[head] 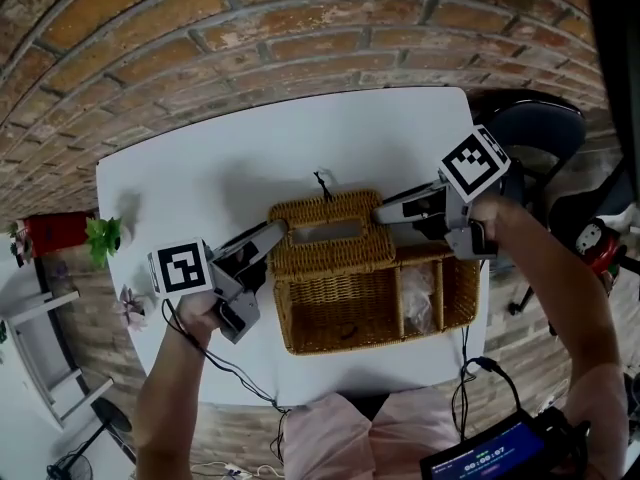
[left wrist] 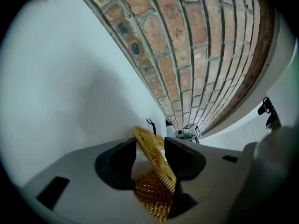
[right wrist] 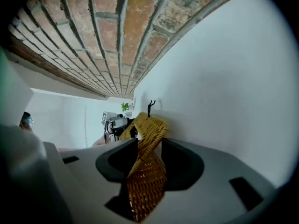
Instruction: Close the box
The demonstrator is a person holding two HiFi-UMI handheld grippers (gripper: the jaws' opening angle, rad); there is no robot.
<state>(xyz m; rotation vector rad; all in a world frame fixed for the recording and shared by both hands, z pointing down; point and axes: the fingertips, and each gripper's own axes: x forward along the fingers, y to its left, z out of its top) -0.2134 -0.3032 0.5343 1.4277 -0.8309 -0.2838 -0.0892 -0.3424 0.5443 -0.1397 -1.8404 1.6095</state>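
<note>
A wicker box [head: 340, 318] stands open on the white table [head: 200, 178], with a divider and a crumpled clear wrapper [head: 420, 298] in its right compartment. Its wicker lid [head: 328, 232] is hinged at the far side and tilted over the back of the box. My left gripper [head: 274, 234] is shut on the lid's left end, and my right gripper [head: 386, 211] on its right end. In the left gripper view the lid's rim [left wrist: 156, 164] runs slanted between the pads of the left gripper [left wrist: 150, 146]. In the right gripper view the lid [right wrist: 148, 125] is pinched between the right gripper's [right wrist: 149, 146] pads.
A brick wall [head: 300, 28] rises behind the table. A black loop clasp [head: 322, 183] lies beyond the lid. A small green plant [head: 103, 236] stands off the table's left edge, a dark chair [head: 535, 128] at the right. Cables and a screen [head: 495, 456] hang near the front edge.
</note>
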